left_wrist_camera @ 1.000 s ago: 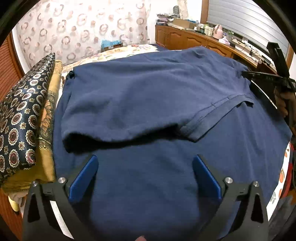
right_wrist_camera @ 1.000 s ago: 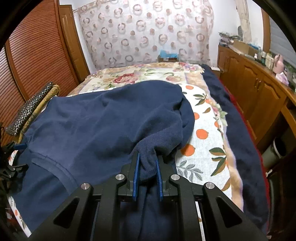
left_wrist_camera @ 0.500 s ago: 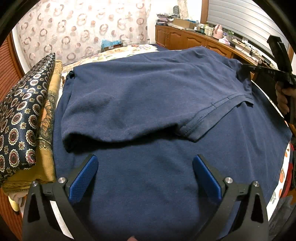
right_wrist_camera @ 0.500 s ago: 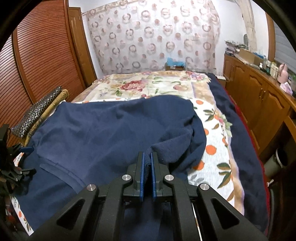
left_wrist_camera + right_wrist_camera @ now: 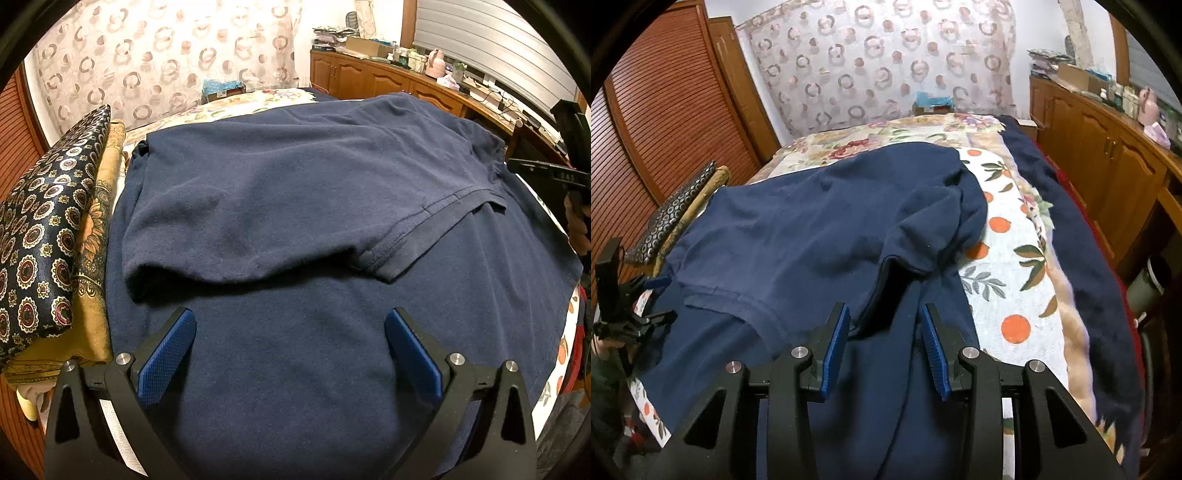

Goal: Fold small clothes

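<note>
On the bed: my navy shirt (image 5: 295,192), half folded.
Right gripper (image 5: 884,328): jaws just parted, fold released.
Left gripper (image 5: 290,347): apart, empty.
Next: grip another edge.

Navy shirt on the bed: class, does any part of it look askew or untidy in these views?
Yes. The navy shirt has one flap folded across flat, but the corner near the right tongs lies bunched and rumpled, spilling onto the orange-print sheet.

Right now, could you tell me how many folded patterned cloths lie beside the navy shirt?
2: a dark medallion cloth on top and a gold one beneath it, stacked left of the shirt. More may be hidden underneath.
</note>
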